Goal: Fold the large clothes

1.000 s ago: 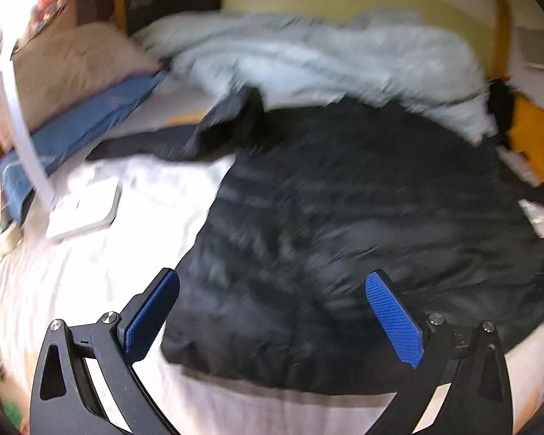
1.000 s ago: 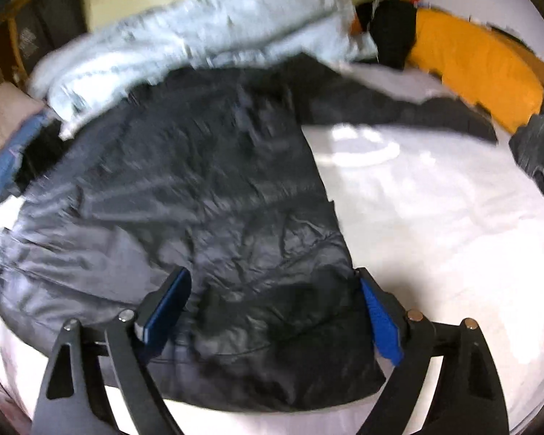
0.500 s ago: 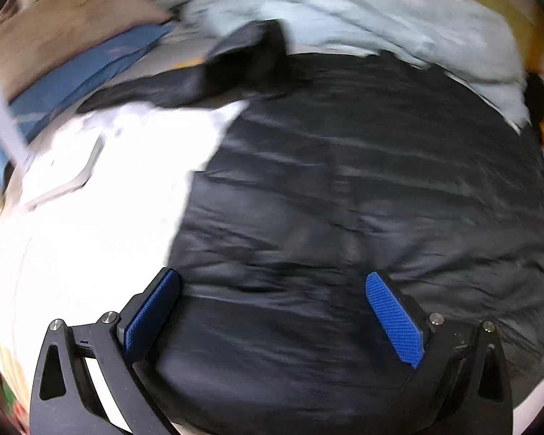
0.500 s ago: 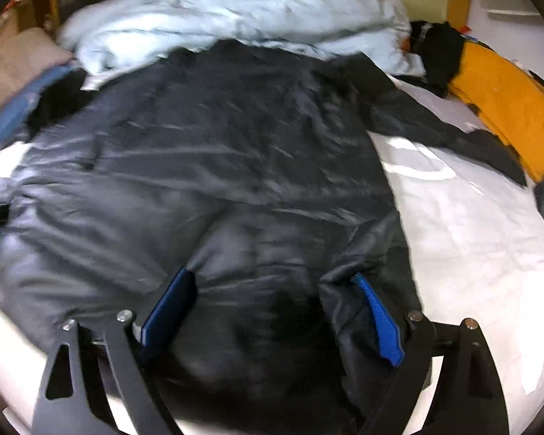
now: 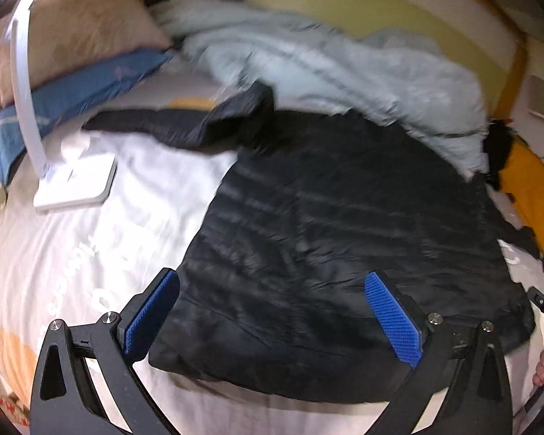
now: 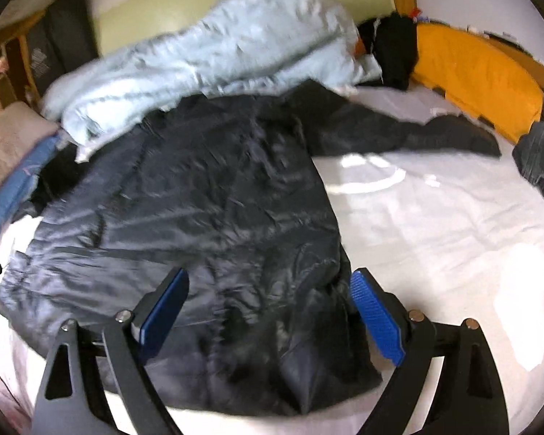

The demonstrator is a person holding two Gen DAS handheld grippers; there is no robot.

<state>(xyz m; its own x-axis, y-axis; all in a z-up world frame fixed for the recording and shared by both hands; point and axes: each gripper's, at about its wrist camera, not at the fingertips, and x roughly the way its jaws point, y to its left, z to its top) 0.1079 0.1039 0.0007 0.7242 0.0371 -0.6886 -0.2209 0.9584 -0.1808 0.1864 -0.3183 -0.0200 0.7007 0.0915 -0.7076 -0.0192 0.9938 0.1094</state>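
Right now the jacket [image 5: 344, 224] lies spread flat on the white sheet [image 5: 90, 253], back up, hem toward the cameras, which suits a fold: a flat, smoothed body gives clean edges to work from. One sleeve [image 6: 409, 134] stretches out to the right across the sheet, the other sleeve [image 5: 170, 127] to the left, so both can be brought in over the body.

Left gripper [image 5: 272, 311] hovers above the hem with its jaws spread wide and nothing between the pads; the cloth under it lies undisturbed. Right gripper [image 6: 268, 311] is likewise wide open and holds nothing, poised over the hem's right corner. Having one claw over each side of the hem seems meant for a paired grab, so a wide garment can be lifted evenly.

Behind the collar a pale blue blanket [image 6: 206, 54] is heaped against the headboard, touching the jacket's top edge. A white lamp base [image 5: 76, 185] sits on the sheet just left of the jacket, near where the left sleeve may need to swing.
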